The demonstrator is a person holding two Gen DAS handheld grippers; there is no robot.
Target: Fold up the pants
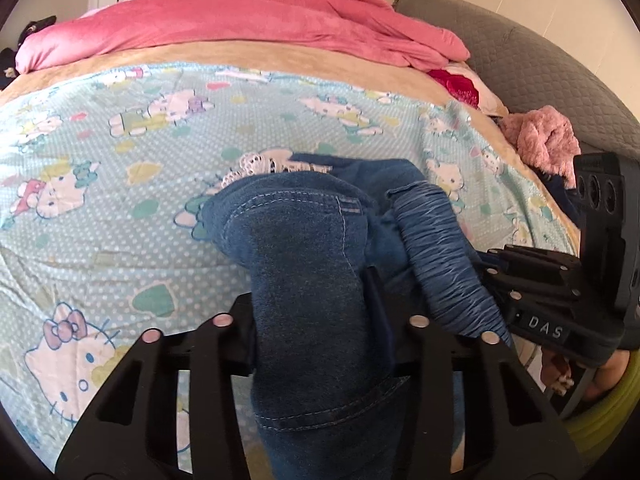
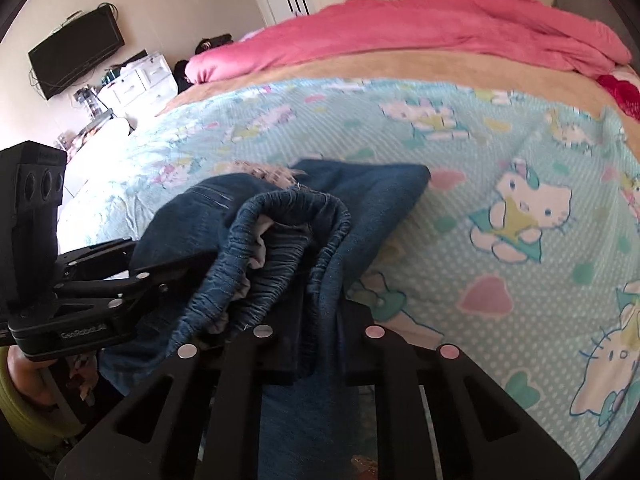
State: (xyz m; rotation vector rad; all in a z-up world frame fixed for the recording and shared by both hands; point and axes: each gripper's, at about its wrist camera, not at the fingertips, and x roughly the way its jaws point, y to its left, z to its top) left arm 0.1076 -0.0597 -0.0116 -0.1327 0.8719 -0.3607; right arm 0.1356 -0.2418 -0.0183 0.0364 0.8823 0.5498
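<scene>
Dark blue denim pants (image 1: pixel 304 240) with an elastic waistband (image 1: pixel 440 248) lie bunched on the light blue cartoon-cat sheet (image 1: pixel 120 140), a bit of white lace showing at their far edge. My left gripper (image 1: pixel 312 304) is shut on a thick fold of the denim. In the right wrist view, my right gripper (image 2: pixel 316 320) is shut on the pants (image 2: pixel 360 192) just beside the gathered waistband (image 2: pixel 280 216). Each gripper shows in the other's view: the right one (image 1: pixel 496 264) at the waistband, the left one (image 2: pixel 168 264) reaching into the cloth from the left. Both are held close together.
A pink duvet (image 1: pixel 260 20) is heaped along the far side of the bed. A grey padded headboard (image 1: pixel 540 60) and a fluffy pink item (image 1: pixel 544 140) sit to the right. A wall television (image 2: pixel 76 52) and white drawers (image 2: pixel 136 80) stand beyond the bed's left edge.
</scene>
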